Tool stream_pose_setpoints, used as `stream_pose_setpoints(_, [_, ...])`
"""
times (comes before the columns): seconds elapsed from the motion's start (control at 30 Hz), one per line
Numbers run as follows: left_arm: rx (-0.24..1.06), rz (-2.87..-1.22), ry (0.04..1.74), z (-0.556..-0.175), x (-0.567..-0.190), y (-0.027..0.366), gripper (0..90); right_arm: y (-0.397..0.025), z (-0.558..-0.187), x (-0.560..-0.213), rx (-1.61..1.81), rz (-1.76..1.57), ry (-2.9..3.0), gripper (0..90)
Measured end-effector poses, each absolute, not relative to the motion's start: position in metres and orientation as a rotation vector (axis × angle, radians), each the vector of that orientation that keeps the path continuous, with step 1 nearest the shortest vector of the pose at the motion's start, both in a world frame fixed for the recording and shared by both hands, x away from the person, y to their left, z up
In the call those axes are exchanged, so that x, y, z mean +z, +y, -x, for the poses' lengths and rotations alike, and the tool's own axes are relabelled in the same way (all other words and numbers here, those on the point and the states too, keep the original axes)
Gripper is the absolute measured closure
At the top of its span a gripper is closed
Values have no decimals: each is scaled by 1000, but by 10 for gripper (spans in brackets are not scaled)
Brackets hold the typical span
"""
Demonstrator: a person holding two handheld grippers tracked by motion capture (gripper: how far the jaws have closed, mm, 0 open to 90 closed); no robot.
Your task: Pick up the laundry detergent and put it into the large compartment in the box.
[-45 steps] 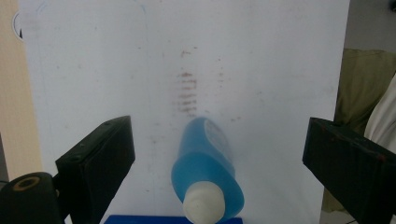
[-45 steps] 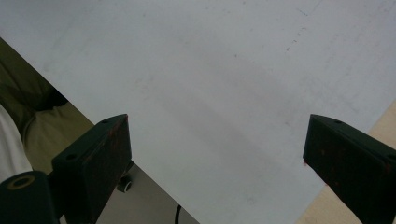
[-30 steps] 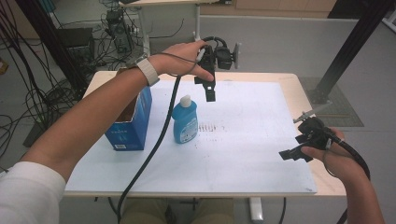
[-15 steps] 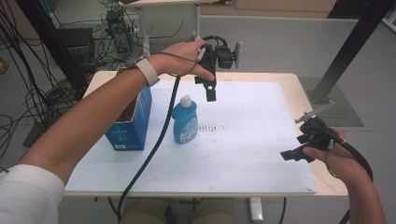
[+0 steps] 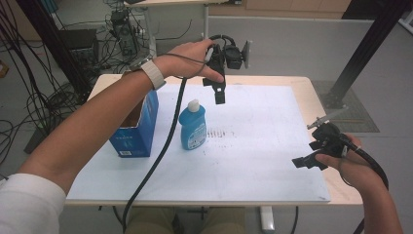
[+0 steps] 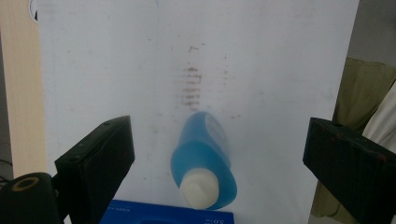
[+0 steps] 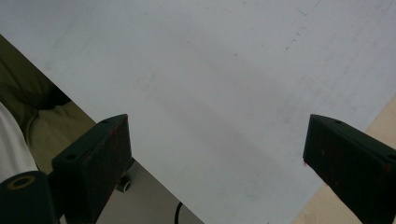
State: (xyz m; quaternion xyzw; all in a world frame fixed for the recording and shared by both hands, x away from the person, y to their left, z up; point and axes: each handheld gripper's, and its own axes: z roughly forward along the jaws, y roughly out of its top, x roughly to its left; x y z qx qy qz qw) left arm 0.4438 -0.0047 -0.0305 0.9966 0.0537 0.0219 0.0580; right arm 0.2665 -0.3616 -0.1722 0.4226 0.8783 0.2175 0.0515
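Note:
A blue bottle (image 5: 193, 127) with a white cap stands upright on the white sheet (image 5: 253, 146), right beside an open blue box (image 5: 135, 127). My left gripper (image 5: 219, 92) hangs in the air above the far side of the sheet, up and to the right of the bottle. In the left gripper view it looks down on the bottle (image 6: 202, 161) between its wide-open jaws, with the box's edge (image 6: 168, 218) below. My right gripper (image 5: 307, 158) hovers open near the sheet's right front corner, nothing between its jaws (image 7: 215, 172).
The wooden table (image 5: 311, 97) shows as a strip around the sheet. Faint brown marks (image 5: 221, 132) lie on the sheet right of the bottle. A black cable (image 5: 160, 151) trails from the left gripper across the sheet. Cables and equipment (image 5: 122, 34) stand behind the table.
The right gripper has drifted slightly toward the near edge. The left gripper, bottle and box stay as they were.

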Motion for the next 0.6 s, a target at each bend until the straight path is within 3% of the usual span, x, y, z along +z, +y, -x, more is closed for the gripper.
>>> stream_pose_setpoints(0.6, [46, -2994, 431, -445, -17, 3, 96, -358, -269, -169, 657, -1270, 2680, 78])
